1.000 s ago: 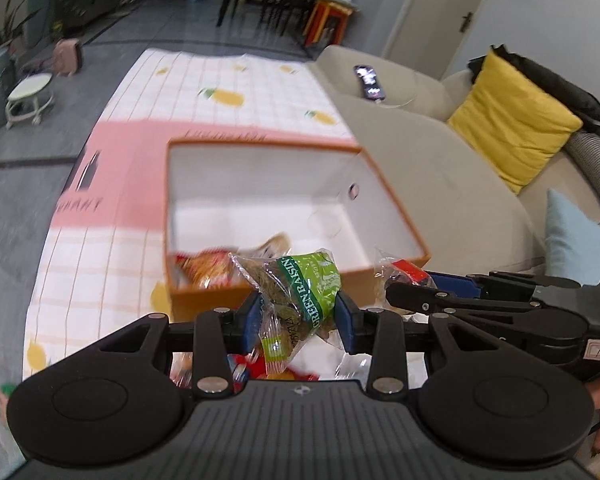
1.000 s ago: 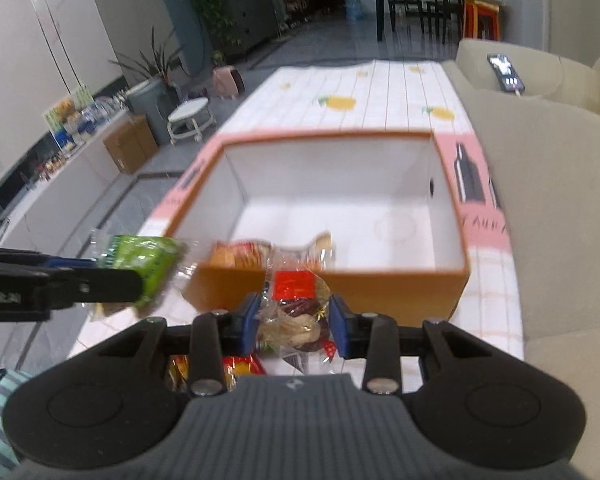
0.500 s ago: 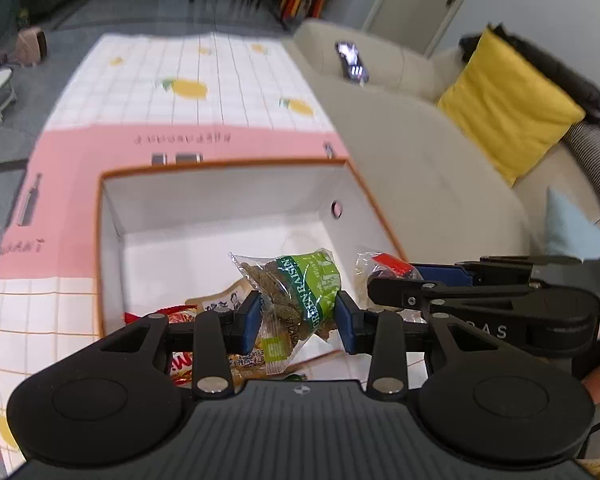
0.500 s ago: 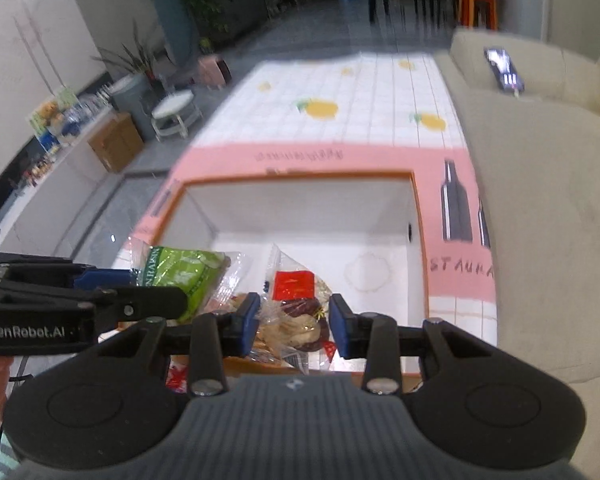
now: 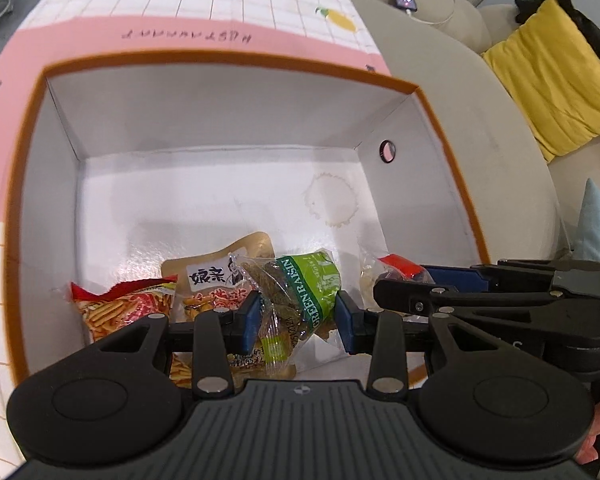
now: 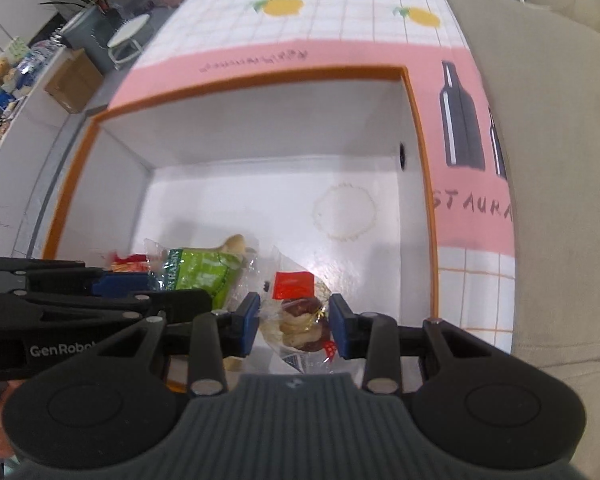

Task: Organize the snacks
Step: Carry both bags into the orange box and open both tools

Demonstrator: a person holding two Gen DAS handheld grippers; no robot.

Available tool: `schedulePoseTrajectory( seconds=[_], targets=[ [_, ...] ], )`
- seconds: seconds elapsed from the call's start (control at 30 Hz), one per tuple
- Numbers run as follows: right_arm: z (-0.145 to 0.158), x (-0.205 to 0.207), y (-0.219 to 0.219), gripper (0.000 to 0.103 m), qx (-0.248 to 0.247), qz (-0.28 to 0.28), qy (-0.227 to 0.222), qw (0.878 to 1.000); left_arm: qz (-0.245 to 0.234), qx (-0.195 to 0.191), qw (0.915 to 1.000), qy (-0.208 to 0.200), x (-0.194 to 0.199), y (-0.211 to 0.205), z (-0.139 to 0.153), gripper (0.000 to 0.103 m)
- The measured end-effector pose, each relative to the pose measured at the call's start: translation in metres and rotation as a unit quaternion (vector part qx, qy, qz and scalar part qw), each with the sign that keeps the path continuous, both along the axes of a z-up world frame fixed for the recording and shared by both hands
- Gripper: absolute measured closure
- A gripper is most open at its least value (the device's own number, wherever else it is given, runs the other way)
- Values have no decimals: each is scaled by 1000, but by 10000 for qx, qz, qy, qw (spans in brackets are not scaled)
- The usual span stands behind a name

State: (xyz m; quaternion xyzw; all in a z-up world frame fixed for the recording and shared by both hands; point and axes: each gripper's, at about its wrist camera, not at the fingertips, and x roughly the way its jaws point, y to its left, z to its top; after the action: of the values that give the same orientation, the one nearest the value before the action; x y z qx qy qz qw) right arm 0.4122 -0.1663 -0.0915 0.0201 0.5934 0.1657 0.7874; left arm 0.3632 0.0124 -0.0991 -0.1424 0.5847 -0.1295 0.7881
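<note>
Both of these snacks are small crinkly plastic packets, so my guess is they weigh next to nothing and squash easily. The film looks slick, and a pinch on a loose corner could slide off. Grabbing across the filled middle, where the contents bulk it out, seems the safer bet.

That's pretty much what's going on. The left gripper (image 5: 296, 318) has its blue fingers (image 5: 249, 322) closed on the raisin packet (image 5: 300, 292), the green one. The pads press on either side of its lower middle, with the printed top poking up past the tips and a bit of clear wrapper hanging below. The right gripper (image 6: 294, 324) is clamped on the clear packet with a red label (image 6: 300, 312). It has round brownish pieces inside, which might crack if squeezed harder, though I can't tell what they are. It sits squarely between the fingers (image 6: 340, 330), label end sticking forward.

Both packets hang over the near end of the orange-rimmed box (image 5: 236, 60) with white insides, which sits on a pink and white checked cloth (image 5: 140, 36) covering the bench. Two packets already lie on the box floor at that end: a red chips bag (image 5: 124, 304) and a tan pouch (image 5: 220, 276) with Chinese writing. The raisin packet is just above the pouch. I can't tell if they touch.
</note>
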Motion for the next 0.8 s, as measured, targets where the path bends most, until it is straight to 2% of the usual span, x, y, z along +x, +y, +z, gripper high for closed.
schedulePoseTrajectory(
  seconds=[0.27,0.43,0.63,0.8],
  targets=[
    [-13,12,9,67,-204,50,402,9990,326,-299,9974,568,8,12,-24,58],
    [-21,15,10,66,-211,26,649,9977,584,-653,9931,775,9,22,-30,55],
    [-25,16,14,66,-372,13,699,9969,651,-856,9910,796,6,26,-27,54],
    [-25,16,18,61,-468,37,733,9962,585,-849,9921,711,5,27,-15,53]
  ],
)
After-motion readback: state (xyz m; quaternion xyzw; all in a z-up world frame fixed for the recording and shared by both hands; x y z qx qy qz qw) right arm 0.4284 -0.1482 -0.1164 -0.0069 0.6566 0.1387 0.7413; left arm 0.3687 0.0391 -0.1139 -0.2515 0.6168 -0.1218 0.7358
